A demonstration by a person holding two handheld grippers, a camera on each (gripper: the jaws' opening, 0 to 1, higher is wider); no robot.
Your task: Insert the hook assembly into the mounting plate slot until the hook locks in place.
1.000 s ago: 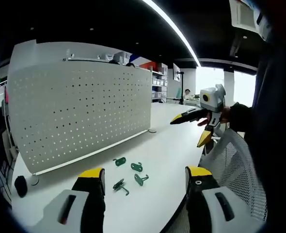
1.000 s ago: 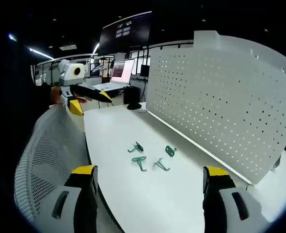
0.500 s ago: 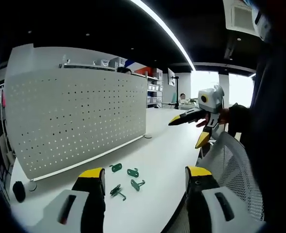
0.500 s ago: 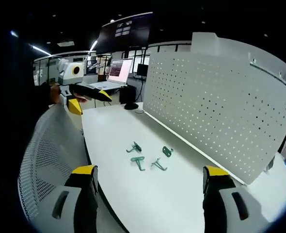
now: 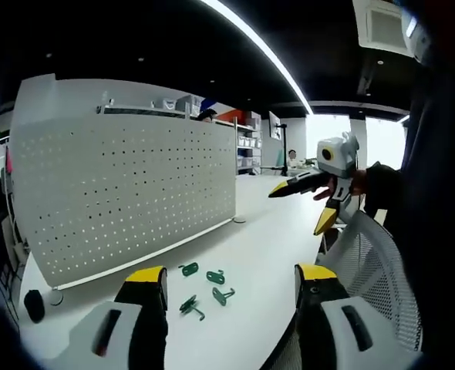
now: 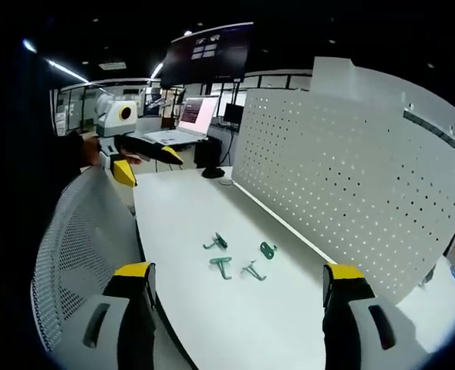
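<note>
One white perforated mounting plate [image 5: 127, 193] [image 6: 351, 177] stands upright along the far edge of the white table [image 5: 266, 231] [image 6: 181, 216], its long axis running with that edge. Four small green hooks [image 5: 204, 287] [image 6: 237, 257] lie loose in a cluster on the table just in front of the plate; which way each points is too small to tell. Left gripper [image 5: 229, 287] and right gripper [image 6: 237, 282] both hang above the near edge, jaws spread wide with nothing between them.

A ceiling light strip [image 5: 258, 46] lights the scene evenly — window [image 5: 385, 139] glare blows out, fisheye edges bend.
</note>
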